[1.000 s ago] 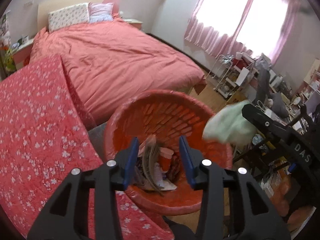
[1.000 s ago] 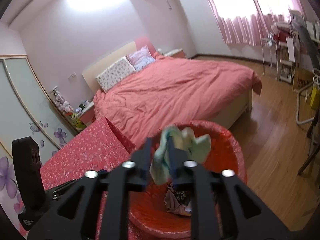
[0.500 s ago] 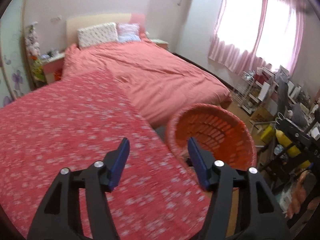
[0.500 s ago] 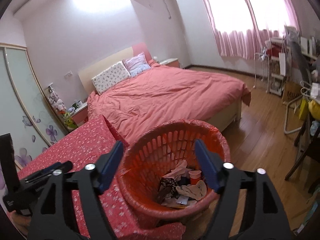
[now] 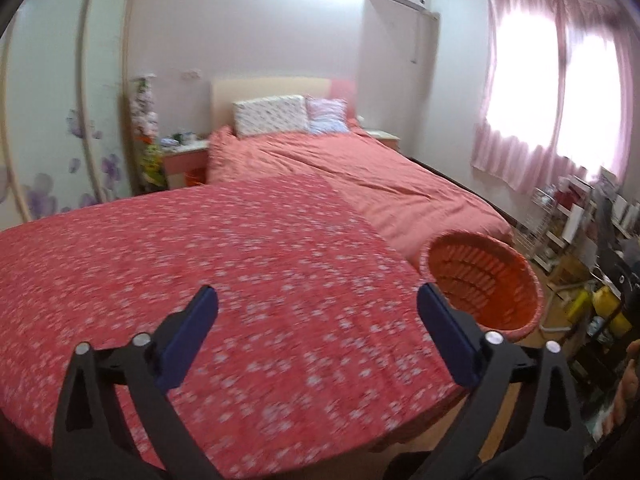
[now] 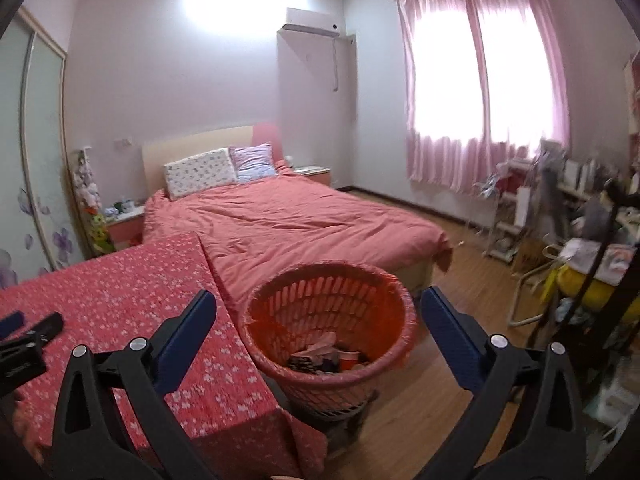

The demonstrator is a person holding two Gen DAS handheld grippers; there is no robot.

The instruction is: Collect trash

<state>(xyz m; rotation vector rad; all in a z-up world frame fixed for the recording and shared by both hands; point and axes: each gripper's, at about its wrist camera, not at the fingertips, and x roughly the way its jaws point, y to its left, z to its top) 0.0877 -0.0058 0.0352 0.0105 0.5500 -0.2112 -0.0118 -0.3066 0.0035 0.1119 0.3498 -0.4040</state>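
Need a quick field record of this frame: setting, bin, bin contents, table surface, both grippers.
setting: bedroom, bed with salmon-pink duvet, wood floor
bin: orange slotted basket on the floor at the corner of the table, upright
bin contents: mixed scraps at the bottom; single items unclear
table: red floral cloth, no trash seen on the visible part
left gripper: jaws just opened wide, nothing between them
right gripper: jaws just opened wide, empty, basket seen beyond them

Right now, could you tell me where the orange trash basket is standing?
In the right wrist view, the orange trash basket stands centre frame on the wooden floor, beside the floral-covered table and before the bed.
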